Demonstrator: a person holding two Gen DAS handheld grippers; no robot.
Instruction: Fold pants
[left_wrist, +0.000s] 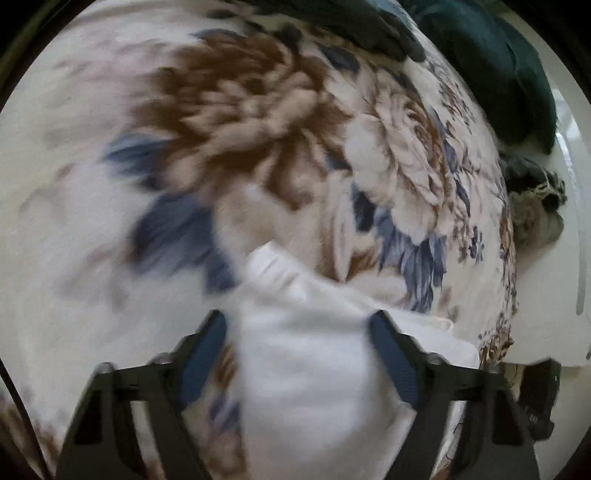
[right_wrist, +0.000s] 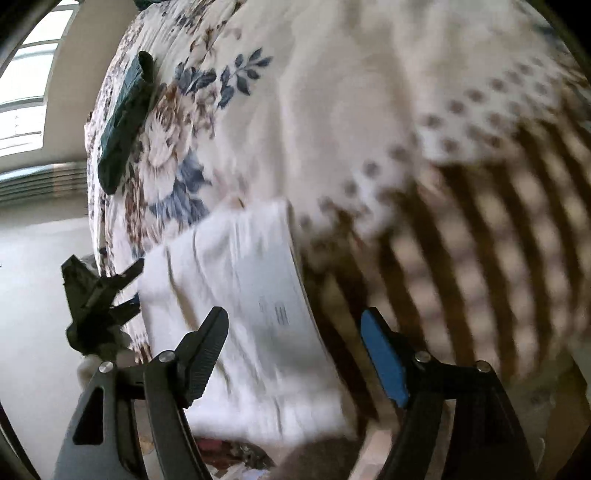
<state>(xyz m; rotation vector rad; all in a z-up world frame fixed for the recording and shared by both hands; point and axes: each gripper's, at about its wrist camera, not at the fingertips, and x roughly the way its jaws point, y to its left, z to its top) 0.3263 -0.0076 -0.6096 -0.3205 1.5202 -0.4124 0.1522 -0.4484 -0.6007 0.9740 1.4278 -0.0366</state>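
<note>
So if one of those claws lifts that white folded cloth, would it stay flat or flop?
Probably flop: the white pants show soft creases and sag at their edges, so they look limp. They seem light, being thin layers on the floral bedspread. Likely not slippery, though blur hides the weave.

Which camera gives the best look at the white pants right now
The right wrist view. There the white pants lie across the floral bedspread with their folded edge and a printed label visible, though blurred. The left wrist view shows only a blurred white bulk filling the space between the open left gripper fingers.
</note>
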